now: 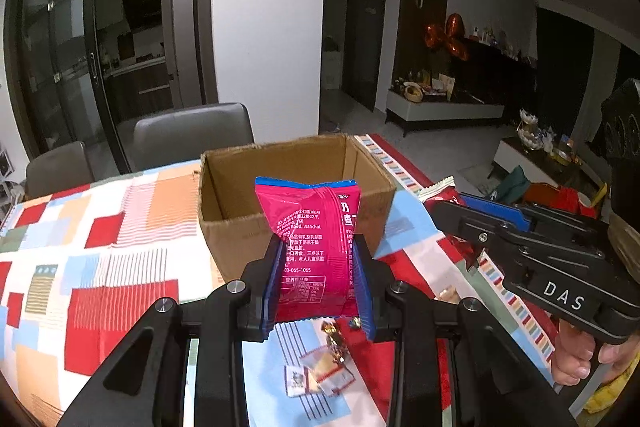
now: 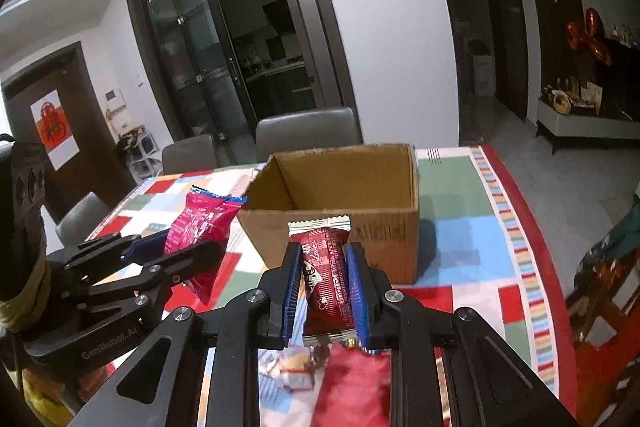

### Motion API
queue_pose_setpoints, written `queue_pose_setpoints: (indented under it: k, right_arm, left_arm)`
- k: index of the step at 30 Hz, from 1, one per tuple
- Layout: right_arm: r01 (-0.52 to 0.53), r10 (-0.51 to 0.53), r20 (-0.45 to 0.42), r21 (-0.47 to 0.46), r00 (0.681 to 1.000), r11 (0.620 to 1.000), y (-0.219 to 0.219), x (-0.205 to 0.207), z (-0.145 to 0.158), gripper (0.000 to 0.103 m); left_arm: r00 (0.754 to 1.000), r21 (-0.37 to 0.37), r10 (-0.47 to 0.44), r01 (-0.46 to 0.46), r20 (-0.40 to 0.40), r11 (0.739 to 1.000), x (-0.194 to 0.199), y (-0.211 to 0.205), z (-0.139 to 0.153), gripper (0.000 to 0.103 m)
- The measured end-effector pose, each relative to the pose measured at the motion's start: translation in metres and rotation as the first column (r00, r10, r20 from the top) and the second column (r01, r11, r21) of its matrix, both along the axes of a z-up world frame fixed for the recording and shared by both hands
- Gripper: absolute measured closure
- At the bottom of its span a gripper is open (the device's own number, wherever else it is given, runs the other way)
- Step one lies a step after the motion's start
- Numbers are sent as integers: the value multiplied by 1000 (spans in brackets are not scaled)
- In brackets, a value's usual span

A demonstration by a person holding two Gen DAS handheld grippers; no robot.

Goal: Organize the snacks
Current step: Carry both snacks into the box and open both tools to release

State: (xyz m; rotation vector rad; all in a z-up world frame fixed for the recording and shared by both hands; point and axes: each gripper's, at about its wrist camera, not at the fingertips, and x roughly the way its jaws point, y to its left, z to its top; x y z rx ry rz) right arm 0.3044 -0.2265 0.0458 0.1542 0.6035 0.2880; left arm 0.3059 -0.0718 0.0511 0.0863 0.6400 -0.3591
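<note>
Left gripper is clamped on a pink packet, held upright at centre frame, its top edge level with the near rim of the cardboard box. Right gripper is clamped on a dark red packet, also upright, in front of the box's near wall in the right wrist view. Neither packet is over the opening yet.

The box stands open-topped on the patterned tablecloth, mid-frame; what shows of its inside looks bare. Small loose sweets lie on the cloth below the left gripper, lower centre.

Risks, as judged:
- Both grippers sit close side by side; heading for the same opening together, they could knock each other.
- The puffy, slick packets could slide out of the pads.
- A low approach could catch the near rim and shove the light box along the cloth.
- Released too soon, a packet lands outside.
</note>
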Motion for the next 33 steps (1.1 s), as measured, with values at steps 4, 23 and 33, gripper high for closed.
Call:
queue_pose_setpoints:
  k: [4,23,33]
  right_arm:
    - [-9,9,9,-6,1000,1000,4,16,8,79]
    - [-9,8,-40,-37,999,999,3,108,1,79]
    - [-15,12,-98,-27,995,1000,6,147,-12,79]
  left_arm:
    - [1000,6,1,-1,12,1000,12,2,7,71]
    - [1000,32,11,-11,-8,999,98,-4,3,71]
    - [997,9,20,-19,-71,1000,137,-1,-10,71]
